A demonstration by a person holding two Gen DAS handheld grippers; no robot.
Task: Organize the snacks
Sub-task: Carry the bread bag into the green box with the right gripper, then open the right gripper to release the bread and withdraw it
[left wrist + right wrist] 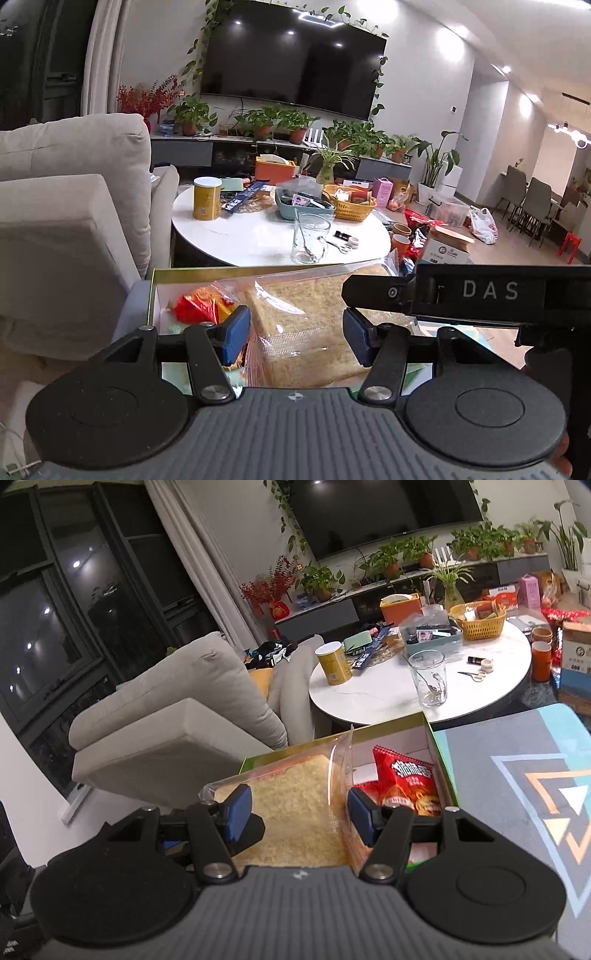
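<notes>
Between our two grippers sits a bread bag [306, 325], lying across an open green box [153, 291] that also holds red snack packs [406, 782]. Our left gripper [291, 338] has its blue fingers [236, 338] roughly half open, one on each side of the bag's end; whether the pads press the plastic we cannot tell. Our right gripper [295, 818] is closed as far as it goes on the bread bag, its fingers [360, 819] set against the clear wrapper. From the left view the right gripper's black body crosses just above the bag on the right. Beyond the box stands a round white tabletop [258, 236] with a glass [310, 238], a yellow can [207, 199], a yellow basket [351, 205] and a blue-grey tray [291, 210]. A beige sofa [74, 192] is to the left, a patterned rug [535, 794] to the right.
</notes>
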